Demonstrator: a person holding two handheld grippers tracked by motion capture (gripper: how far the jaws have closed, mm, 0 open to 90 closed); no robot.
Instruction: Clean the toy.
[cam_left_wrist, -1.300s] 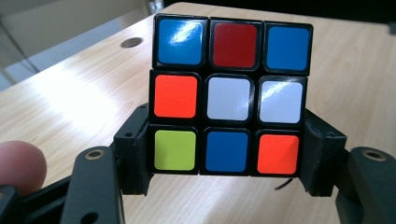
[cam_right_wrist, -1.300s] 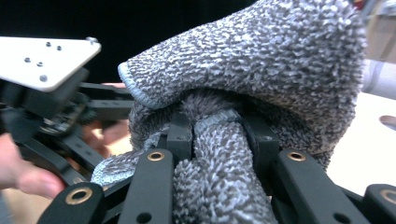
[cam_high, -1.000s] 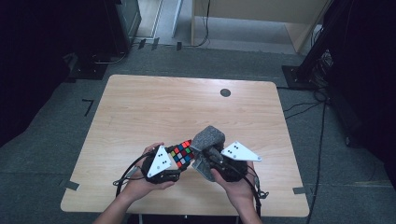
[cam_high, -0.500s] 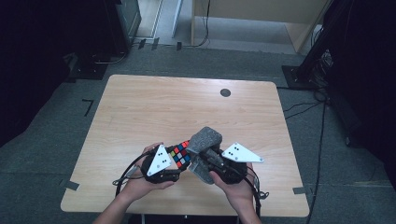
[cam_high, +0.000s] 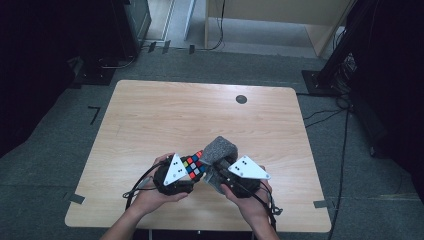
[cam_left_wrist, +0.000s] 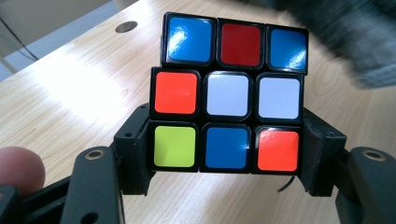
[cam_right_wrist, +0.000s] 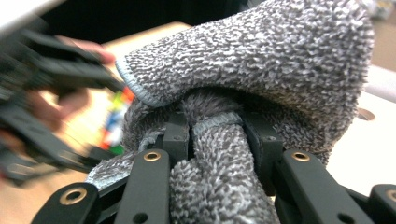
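Black jaws of the left gripper (cam_left_wrist: 226, 154) clamped on the cube (cam_left_wrist: 229, 95), pads against its lowest row, upper two rows standing clear above. Right gripper (cam_right_wrist: 217, 135) pinched narrow on a fold of grey cloth (cam_right_wrist: 261, 60), rest of it bulging over the jaws. Cube just left of the cloth, held above the table (cam_high: 165, 110), near its front edge.

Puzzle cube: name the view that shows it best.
Left gripper view: the puzzle cube sits close up, one face sharp. The high view shows it small between the grippers; the right gripper view gives a coloured blur.
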